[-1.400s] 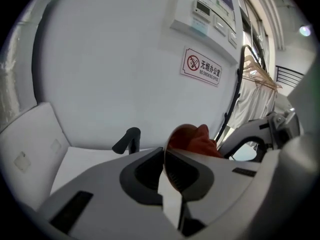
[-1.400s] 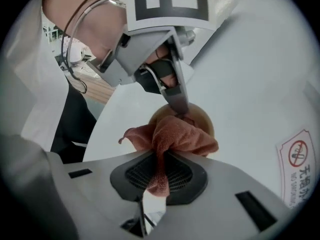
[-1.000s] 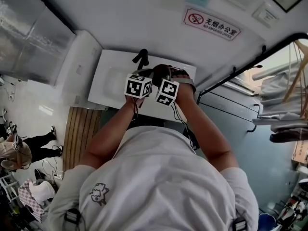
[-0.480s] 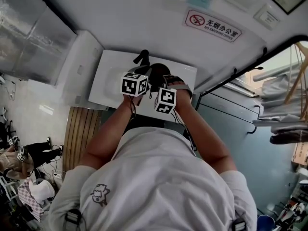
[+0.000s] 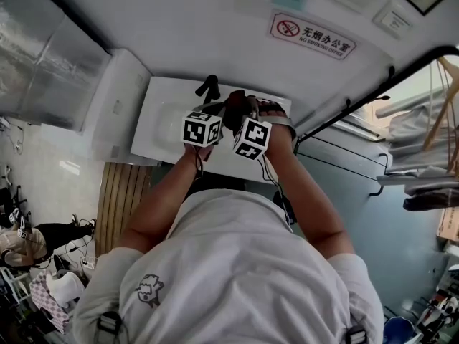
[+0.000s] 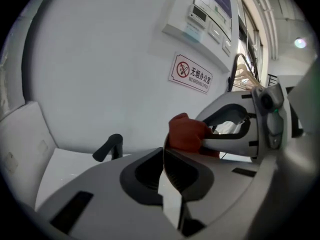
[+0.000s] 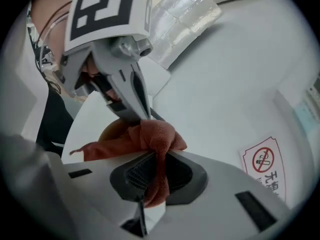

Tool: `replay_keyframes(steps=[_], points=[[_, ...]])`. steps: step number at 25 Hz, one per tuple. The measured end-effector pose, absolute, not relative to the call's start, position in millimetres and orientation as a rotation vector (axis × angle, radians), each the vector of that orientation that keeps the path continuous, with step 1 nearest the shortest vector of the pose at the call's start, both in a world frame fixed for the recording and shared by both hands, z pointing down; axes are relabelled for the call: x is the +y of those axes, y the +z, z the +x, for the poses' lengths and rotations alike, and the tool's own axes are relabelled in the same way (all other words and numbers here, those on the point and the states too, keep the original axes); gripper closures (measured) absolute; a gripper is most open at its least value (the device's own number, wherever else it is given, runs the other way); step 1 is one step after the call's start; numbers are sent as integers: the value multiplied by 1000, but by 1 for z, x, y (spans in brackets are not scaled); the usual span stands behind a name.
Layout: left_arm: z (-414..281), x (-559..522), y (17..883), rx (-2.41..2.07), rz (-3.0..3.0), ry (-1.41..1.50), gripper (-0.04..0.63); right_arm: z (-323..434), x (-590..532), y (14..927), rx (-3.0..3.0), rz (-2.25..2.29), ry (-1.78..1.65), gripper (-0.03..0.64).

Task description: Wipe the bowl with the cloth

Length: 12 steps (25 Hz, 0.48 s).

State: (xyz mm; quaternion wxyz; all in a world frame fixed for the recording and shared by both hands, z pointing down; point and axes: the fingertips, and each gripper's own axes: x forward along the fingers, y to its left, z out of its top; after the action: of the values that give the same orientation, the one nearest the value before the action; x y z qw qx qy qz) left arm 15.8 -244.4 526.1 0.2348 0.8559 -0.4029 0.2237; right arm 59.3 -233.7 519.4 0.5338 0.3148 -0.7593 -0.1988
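In the right gripper view a brownish bowl [image 7: 114, 130] hangs from my left gripper [image 7: 142, 116] by its rim. In the left gripper view the bowl's rim [image 6: 164, 165] shows as a thin edge. My left gripper [image 6: 164, 156] has just been closing and is shut on that rim. A rust-red cloth [image 7: 157, 136] is bunched against the bowl, with my right gripper [image 7: 155, 159] shut on it. From the left side the cloth [image 6: 186, 133] sits just behind the rim. In the head view both marker cubes, left [image 5: 201, 130] and right [image 5: 251, 138], are side by side over the sink.
A white sink counter [image 5: 161, 124] with a black faucet [image 5: 209, 86] lies below the grippers against a white wall with a no-smoking sign [image 5: 313, 36]. A wooden slat mat [image 5: 122, 192] is on the floor at left. A black rail [image 5: 344, 120] runs at right.
The right gripper dipped toward me half a second ago and has come back up beside the left one. The left gripper has hardly moved.
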Motion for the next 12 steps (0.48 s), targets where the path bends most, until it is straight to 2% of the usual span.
replay_keyframes(steps=[12], points=[[7, -255, 507, -1154, 2346, 486, 574, 20, -199, 545, -1892, 614, -447, 561]])
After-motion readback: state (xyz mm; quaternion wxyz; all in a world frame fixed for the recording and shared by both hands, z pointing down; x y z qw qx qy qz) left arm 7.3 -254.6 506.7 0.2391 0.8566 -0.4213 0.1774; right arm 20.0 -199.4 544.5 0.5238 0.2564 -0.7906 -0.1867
